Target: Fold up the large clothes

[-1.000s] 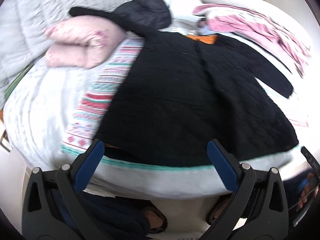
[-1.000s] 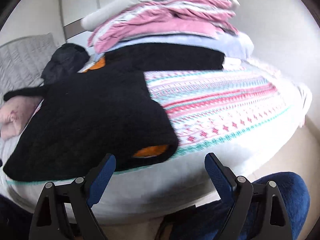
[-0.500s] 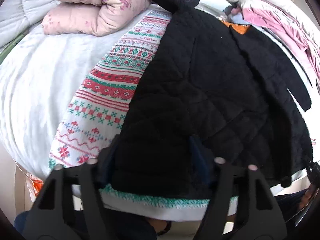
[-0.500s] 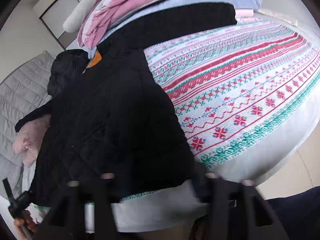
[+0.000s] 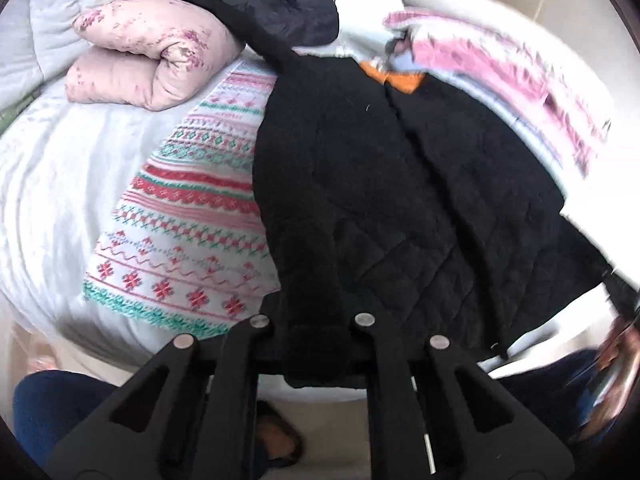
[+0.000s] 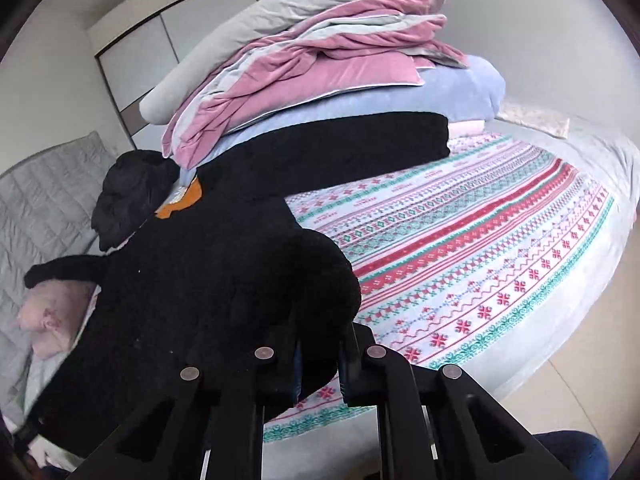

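A large black quilted jacket [image 5: 380, 184] with orange lining lies spread front-up on a patterned blanket on the bed; it also shows in the right wrist view [image 6: 192, 280]. My left gripper [image 5: 314, 340] is shut on the jacket's hem at its near left corner. My right gripper [image 6: 318, 356] is shut on the hem at the near right corner, where the fabric bunches up between the fingers. The jacket's hood [image 5: 292, 12] lies at the far end, one sleeve [image 6: 340, 152] stretched right.
A red-and-green patterned blanket [image 6: 480, 248] covers the bed. A folded pink quilt [image 5: 148, 60] lies at the far left. A stack of pink, lilac and grey bedding [image 6: 320, 64] sits behind the jacket. The person's legs [image 5: 52, 412] and floor are below the bed edge.
Both grippers moved in from open in front of the bed edge and closed on the jacket's hem corners, which now lift slightly off the blanket.
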A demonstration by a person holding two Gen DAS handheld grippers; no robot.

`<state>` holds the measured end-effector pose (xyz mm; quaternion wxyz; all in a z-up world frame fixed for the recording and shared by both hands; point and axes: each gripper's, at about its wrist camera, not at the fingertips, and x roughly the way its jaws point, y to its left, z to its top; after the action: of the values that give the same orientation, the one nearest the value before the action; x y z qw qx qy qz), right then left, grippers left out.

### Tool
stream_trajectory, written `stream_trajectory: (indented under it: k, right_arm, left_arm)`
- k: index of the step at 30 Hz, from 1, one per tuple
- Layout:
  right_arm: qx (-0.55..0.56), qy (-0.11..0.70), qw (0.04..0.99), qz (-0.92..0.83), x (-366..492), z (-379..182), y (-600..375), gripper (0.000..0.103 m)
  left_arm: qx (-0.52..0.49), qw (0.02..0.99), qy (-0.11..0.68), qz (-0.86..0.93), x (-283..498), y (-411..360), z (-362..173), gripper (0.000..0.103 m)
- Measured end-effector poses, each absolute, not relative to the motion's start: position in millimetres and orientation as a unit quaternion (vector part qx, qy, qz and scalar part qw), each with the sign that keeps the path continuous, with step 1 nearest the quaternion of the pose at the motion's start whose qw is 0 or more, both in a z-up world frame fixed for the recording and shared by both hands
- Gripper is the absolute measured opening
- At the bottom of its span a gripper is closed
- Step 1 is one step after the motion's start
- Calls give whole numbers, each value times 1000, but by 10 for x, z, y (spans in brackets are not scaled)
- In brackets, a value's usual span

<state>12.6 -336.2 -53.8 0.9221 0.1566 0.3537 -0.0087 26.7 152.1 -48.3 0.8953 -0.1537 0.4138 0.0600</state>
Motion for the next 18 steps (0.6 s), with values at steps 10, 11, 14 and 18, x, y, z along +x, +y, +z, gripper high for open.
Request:
stream_trajectory:
  k: [10,11,14,18]
  right_arm:
    - [170,374,912,-18,130,-606,-3544,40]
    - [156,366,917,-12,177,-529,-3511,42]
    - [144,360,922,6,340,-465,-3421,47]
    - [125,396,908,55,627,-682,-3065,48]
  left_arm:
    - [-182,894,400,86,260,1730,-100,37]
    - [-189,898,389,87,256,1759,-1,39]
    - [-198,911,352,82,325,1811,187,60]
    - [-164,910,373,80,663,1629,160,64]
